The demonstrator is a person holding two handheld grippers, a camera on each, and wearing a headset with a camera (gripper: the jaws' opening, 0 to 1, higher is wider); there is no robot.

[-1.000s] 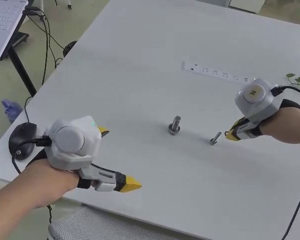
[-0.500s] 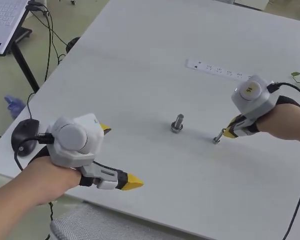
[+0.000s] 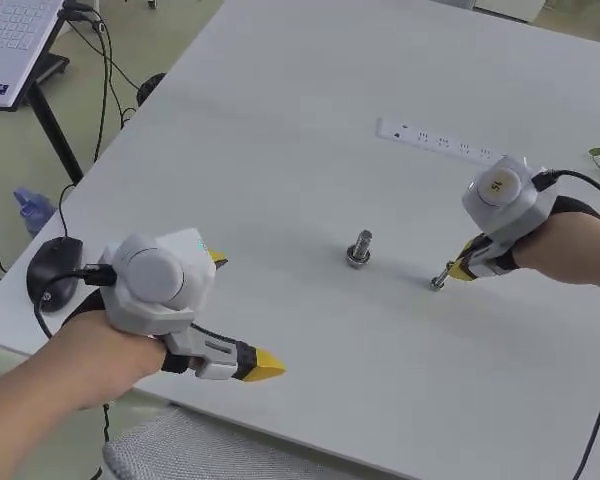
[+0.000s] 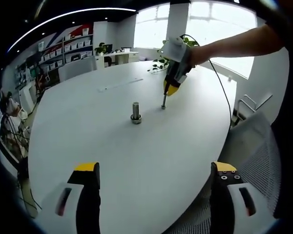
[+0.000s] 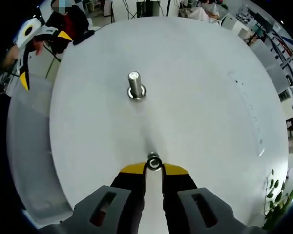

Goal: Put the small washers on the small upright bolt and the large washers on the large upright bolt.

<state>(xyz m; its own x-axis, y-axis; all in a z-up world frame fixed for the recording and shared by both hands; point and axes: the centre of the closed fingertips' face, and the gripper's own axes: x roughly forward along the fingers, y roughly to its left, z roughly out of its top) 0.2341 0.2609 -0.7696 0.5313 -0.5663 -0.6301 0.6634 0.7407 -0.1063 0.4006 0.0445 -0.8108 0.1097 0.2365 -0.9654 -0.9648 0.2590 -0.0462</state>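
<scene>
In the head view, the right gripper (image 3: 458, 271) is down at the small bolt (image 3: 438, 282), its yellow tips touching the top of it. The bolt stands upright on the worktop (image 3: 280, 120), long axis straight up. The large bolt (image 3: 359, 250) stands apart from it, between the two hands. The left gripper (image 3: 238, 313) hangs near the front edge, well away from both bolts.

In the left gripper view, its jaws are spread wide with nothing between them, and both bolts lie far ahead.

In the right gripper view, the jaws are drawn nearly together, with only a thin slit between them and the small bolt's round top right at the tips. Whether a washer is pinched there is too small to tell. I'd say the right hand is plainly the nearer, and any drop must go straight down the shaft.
</scene>
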